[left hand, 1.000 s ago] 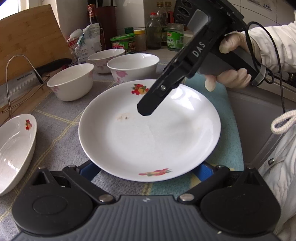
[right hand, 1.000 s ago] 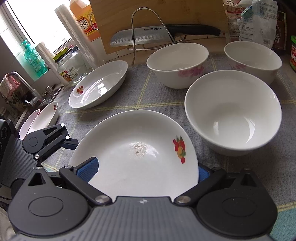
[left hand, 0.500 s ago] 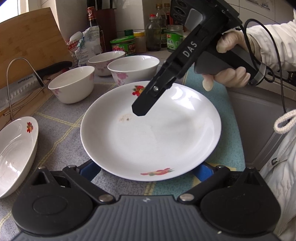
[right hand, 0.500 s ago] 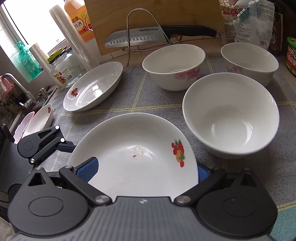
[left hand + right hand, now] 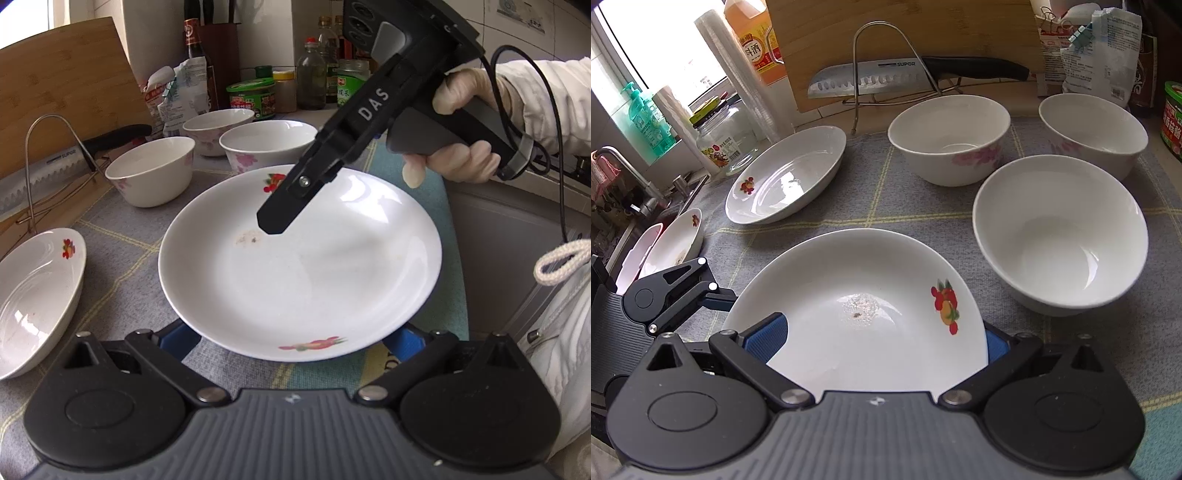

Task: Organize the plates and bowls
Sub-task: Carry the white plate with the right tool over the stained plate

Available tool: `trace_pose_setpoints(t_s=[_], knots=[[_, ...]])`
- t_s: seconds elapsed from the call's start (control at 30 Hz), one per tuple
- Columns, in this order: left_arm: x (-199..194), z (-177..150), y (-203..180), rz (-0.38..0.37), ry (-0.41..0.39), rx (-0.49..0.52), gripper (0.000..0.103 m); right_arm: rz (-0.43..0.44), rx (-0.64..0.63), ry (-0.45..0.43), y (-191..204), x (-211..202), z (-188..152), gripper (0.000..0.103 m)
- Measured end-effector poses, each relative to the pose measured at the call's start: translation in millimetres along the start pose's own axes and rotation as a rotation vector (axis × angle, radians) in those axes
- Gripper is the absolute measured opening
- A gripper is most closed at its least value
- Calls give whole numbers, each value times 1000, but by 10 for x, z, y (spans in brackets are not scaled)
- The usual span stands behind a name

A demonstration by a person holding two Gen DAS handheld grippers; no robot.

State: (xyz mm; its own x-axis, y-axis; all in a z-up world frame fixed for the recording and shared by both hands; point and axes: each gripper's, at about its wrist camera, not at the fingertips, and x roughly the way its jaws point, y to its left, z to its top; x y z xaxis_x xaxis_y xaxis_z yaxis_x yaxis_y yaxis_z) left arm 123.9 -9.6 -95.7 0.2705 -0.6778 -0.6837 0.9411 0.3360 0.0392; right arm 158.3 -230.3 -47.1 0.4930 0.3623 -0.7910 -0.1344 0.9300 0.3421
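You are looking at a white plate (image 5: 332,280) showing red-and-orange fruit prints at its rims and a brownish speck mid-dish. Three white bowls (image 5: 1060,236) are wearing pink flower prints. A second white plate (image 5: 786,177) is carrying the same red fruit mark. The mat (image 5: 886,206) is showing grey with pale yellow grid lines, turning teal at one edge. Your grippers are showing black with blue pads (image 5: 764,336). The knife (image 5: 908,75) is showing a silver blade and black handle against a tan wooden board (image 5: 62,96).
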Motion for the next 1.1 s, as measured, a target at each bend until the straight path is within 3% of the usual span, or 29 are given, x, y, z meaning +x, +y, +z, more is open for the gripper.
trace_pose_setpoints(t_s=[0.47, 0.93, 1.1], knots=[[-387, -223, 185, 24, 9, -41, 102, 15, -32, 14, 513, 184, 103, 103], [-761, -366, 189, 237, 34, -233, 102, 194, -245, 96, 920, 524, 467, 103], [-892, -440, 220, 281, 35, -300, 102, 228, -298, 122, 1095, 627, 542, 103]])
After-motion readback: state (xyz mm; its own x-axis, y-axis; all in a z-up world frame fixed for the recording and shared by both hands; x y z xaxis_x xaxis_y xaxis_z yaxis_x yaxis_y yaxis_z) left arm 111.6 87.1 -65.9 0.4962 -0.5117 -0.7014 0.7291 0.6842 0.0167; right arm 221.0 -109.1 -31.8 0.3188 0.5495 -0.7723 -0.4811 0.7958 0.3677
